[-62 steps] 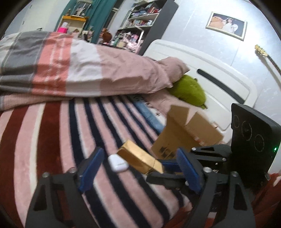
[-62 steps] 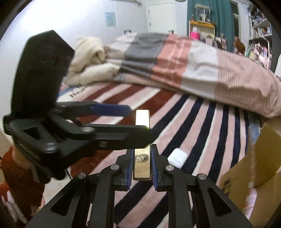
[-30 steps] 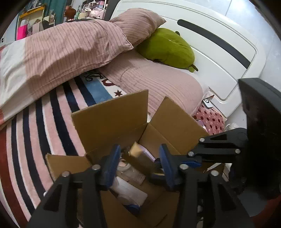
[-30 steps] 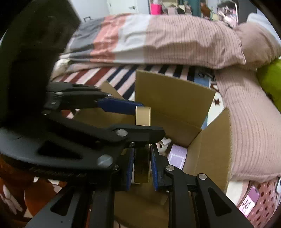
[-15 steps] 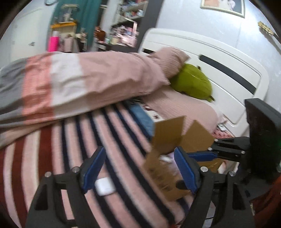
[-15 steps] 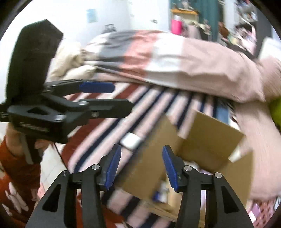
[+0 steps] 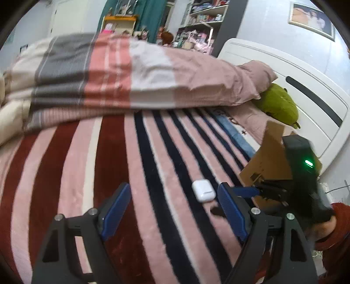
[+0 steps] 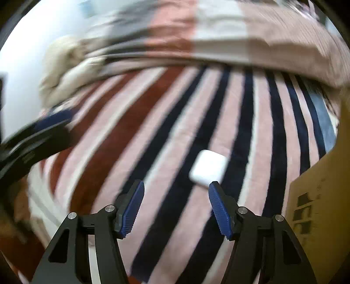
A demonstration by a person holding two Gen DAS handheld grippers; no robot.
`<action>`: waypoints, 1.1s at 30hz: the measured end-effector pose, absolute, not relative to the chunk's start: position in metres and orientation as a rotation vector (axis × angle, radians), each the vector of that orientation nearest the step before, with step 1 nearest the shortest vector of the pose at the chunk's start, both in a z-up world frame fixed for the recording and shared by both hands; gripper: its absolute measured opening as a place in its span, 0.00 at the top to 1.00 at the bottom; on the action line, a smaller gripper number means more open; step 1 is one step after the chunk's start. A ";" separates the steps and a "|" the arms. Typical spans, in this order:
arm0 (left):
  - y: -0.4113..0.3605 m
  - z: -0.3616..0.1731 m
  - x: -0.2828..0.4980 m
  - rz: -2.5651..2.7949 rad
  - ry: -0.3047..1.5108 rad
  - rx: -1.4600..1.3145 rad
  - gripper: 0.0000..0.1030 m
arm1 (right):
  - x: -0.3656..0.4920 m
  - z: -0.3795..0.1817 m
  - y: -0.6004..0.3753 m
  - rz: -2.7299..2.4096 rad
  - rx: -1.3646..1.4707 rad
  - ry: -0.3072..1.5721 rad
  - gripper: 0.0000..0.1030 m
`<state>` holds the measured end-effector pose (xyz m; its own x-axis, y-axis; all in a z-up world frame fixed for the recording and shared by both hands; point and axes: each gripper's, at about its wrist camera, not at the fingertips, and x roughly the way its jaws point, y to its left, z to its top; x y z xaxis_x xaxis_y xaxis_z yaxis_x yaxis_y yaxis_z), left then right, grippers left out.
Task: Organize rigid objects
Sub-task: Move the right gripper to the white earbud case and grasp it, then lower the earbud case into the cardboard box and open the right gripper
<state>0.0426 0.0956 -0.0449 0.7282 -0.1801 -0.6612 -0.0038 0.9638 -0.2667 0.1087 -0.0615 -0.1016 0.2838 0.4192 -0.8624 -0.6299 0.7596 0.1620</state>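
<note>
Spanning the bottom of the left wrist view, the left gripper stands with its blue-padded fingers spread wide and nothing between them. It hovers over the striped blanket, which carries pink, dark red and navy bands. The right gripper is likewise released in its own view, both blue pads apart and empty.

The white earbud case lies flat on the blanket, on a pink band next to a navy stripe. In the left wrist view it sits just ahead of the left gripper's right-hand finger, apart from it. In the right wrist view the same case appears motion-blurred, just beyond the tip of the right-hand finger; contact cannot be determined.

To the right of the case stands the cardboard box, one flap raised. In the right wrist view the box wall fills the right edge and shows black printed marks. The right gripper's body, with a green indicator lit, is seen in front of the box in the left wrist view.

Farther back, a folded duvet in grey, salmon and white blocks lies across the bed. A green plush toy rests against the white headboard. Shelving lines the far wall.
</note>
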 end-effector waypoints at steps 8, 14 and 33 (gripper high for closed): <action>0.107 -0.076 0.053 -0.102 0.796 -0.303 0.23 | 0.145 -0.148 -0.056 0.603 -0.181 1.143 0.44; 0.104 -0.078 0.056 -0.112 0.800 -0.308 0.23 | 0.146 -0.149 -0.054 0.593 -0.262 1.059 0.62; 0.011 0.002 0.066 -0.404 0.704 -0.304 0.57 | 0.061 -0.004 -0.111 0.943 -0.278 0.699 0.62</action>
